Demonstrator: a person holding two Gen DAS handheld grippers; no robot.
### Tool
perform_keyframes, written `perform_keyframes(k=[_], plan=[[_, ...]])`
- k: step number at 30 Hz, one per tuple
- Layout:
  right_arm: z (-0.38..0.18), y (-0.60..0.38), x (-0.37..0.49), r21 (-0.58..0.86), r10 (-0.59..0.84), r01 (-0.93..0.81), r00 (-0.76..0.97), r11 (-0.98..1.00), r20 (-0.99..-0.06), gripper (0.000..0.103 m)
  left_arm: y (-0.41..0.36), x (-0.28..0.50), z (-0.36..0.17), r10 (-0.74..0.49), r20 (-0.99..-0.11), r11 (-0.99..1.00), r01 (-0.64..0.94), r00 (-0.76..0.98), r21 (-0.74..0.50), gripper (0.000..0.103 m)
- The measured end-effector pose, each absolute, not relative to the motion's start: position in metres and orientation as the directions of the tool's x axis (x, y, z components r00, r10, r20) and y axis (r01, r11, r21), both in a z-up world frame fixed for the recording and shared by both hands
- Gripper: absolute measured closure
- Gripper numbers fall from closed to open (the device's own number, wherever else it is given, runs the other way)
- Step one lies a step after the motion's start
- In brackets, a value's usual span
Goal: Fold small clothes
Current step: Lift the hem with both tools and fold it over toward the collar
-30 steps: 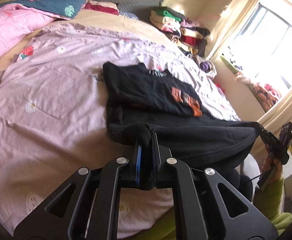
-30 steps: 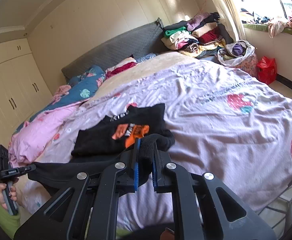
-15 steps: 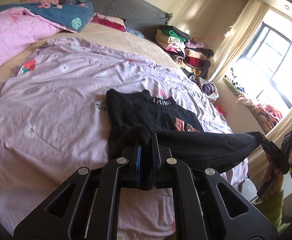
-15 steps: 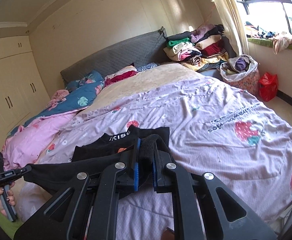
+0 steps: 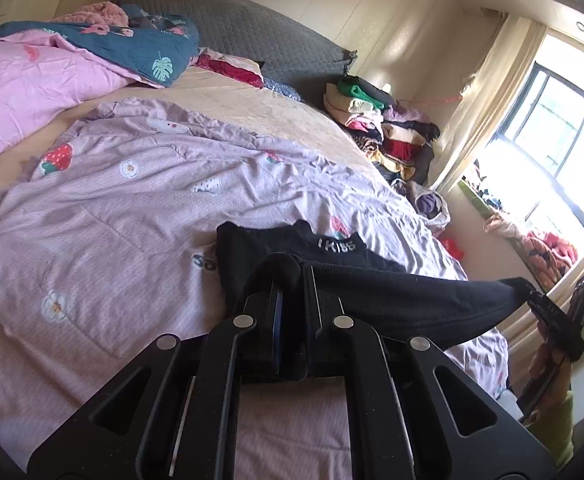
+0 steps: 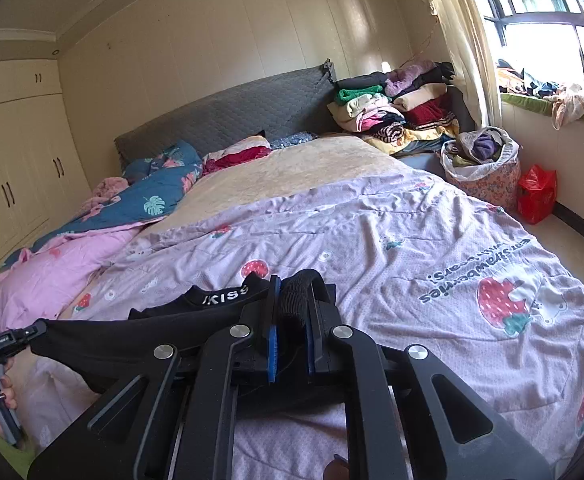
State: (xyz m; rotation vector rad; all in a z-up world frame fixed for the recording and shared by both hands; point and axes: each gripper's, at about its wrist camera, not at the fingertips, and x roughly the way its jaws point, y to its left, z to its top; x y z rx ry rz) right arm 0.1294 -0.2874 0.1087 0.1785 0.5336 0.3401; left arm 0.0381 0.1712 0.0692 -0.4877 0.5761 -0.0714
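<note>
Left gripper (image 5: 290, 280), fingers clenched on one corner of the black garment (image 5: 392, 300); right gripper (image 6: 292, 300), fingers likewise clenched on the opposite corner. The gripped hem hangs taut between the two, raised above the rest of the garment, whose collar end with white lettering (image 6: 228, 298) lies flat on the lilac strawberry-print quilt (image 6: 412, 248) at lower centre of both views. Step in hand, as judged: a lengthwise fold, hem carried toward the collar. The next move calls for both corners to travel level and together, then lower onto the collar edge before release. How well the lower layer lies is probably smooth, though the raised cloth hides it. Surroundings: stacked clothes (image 6: 392, 108) at upper right, laundry basket (image 6: 480, 168), pink duvet (image 5: 32, 80) at upper left; none stands in the way.
</note>
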Motion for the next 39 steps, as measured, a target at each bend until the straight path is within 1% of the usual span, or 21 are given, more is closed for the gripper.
perform_keyframes(k=[6, 11, 16, 21, 24, 27, 28, 29, 30, 31, 32, 36, 39], plan=[[0.098, -0.282, 0.147, 0.23, 0.343, -0.262, 0.808, 0.937, -0.479, 0.094, 0.171, 0.056, 0.066, -0.172, -0.503, 0.888, -0.087, 0.847, -0.451, 0.1], [0.086, -0.276, 0.161, 0.217, 0.329, -0.252, 0.808, 0.943, -0.49, 0.094, 0.175, 0.074, 0.055, -0.154, -0.518, 0.885, -0.115, 0.842, -0.45, 0.1], [0.071, -0.272, 0.177, 0.216, 0.312, -0.232, 0.797, 0.949, -0.517, 0.093, 0.178, 0.086, 0.043, -0.14, -0.532, 0.88, -0.141, 0.835, -0.453, 0.1], [0.057, -0.265, 0.189, 0.185, 0.278, -0.211, 0.792, 0.96, -0.543, 0.093, 0.178, 0.097, 0.031, -0.131, -0.553, 0.88, -0.16, 0.823, -0.447, 0.1], [0.047, -0.262, 0.198, 0.173, 0.255, -0.19, 0.785, 0.966, -0.564, 0.09, 0.179, 0.105, 0.024, -0.126, -0.57, 0.878, -0.176, 0.812, -0.445, 0.1], [0.039, -0.26, 0.203, 0.154, 0.225, -0.166, 0.787, 0.974, -0.574, 0.084, 0.181, 0.11, 0.017, -0.119, -0.581, 0.876, -0.19, 0.805, -0.443, 0.096], [0.036, -0.26, 0.204, 0.156, 0.221, -0.159, 0.785, 0.975, -0.579, 0.073, 0.182, 0.11, 0.015, -0.117, -0.584, 0.875, -0.195, 0.803, -0.443, 0.094], [0.035, -0.261, 0.204, 0.168, 0.234, -0.166, 0.782, 0.972, -0.578, 0.053, 0.182, 0.108, 0.015, -0.104, -0.585, 0.878, -0.202, 0.804, -0.434, 0.082], [0.034, -0.263, 0.201, 0.183, 0.25, -0.175, 0.782, 0.967, -0.572, 0.044, 0.181, 0.106, 0.015, -0.094, -0.587, 0.882, -0.205, 0.804, -0.423, 0.069], [0.034, -0.264, 0.198, 0.189, 0.257, -0.18, 0.786, 0.965, -0.563, 0.04, 0.181, 0.103, 0.016, -0.092, -0.587, 0.886, -0.202, 0.804, -0.417, 0.067], [0.034, -0.264, 0.195, 0.183, 0.258, -0.187, 0.789, 0.965, -0.557, 0.04, 0.181, 0.101, 0.016, -0.095, -0.585, 0.889, -0.197, 0.805, -0.414, 0.067], [0.031, -0.265, 0.187, 0.203, 0.287, -0.208, 0.778, 0.957, -0.559, 0.04, 0.173, 0.09, 0.016, -0.086, -0.6, 0.909, -0.183, 0.795, -0.373, 0.057], [0.029, -0.263, 0.182, 0.213, 0.31, -0.227, 0.764, 0.95, -0.567, 0.04, 0.162, 0.083, 0.011, -0.101, -0.62, 0.924, -0.158, 0.778, -0.348, 0.057]])
